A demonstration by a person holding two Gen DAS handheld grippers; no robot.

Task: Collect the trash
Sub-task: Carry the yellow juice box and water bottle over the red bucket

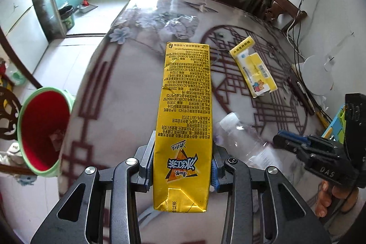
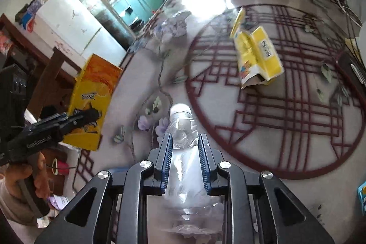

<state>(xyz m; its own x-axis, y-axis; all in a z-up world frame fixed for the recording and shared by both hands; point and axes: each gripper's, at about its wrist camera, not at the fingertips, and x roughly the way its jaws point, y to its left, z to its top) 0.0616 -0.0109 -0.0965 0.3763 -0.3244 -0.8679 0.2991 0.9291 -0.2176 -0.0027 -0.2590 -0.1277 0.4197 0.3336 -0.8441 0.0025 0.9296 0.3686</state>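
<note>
Left wrist view: a table (image 1: 119, 106) with a dark red lattice pattern fills the scene, and a green bin with a red liner (image 1: 43, 129) stands at its left edge. The left gripper (image 1: 181, 166) pinches a yellow iced-tea carton (image 1: 185, 111) held above the tabletop. The right gripper (image 2: 184, 152) squeezes a crumpled clear plastic bottle (image 2: 183, 127). A torn yellow box (image 2: 256, 56) lies near the table's centre, a crumpled paper wad (image 1: 180, 26) beyond it.
</note>
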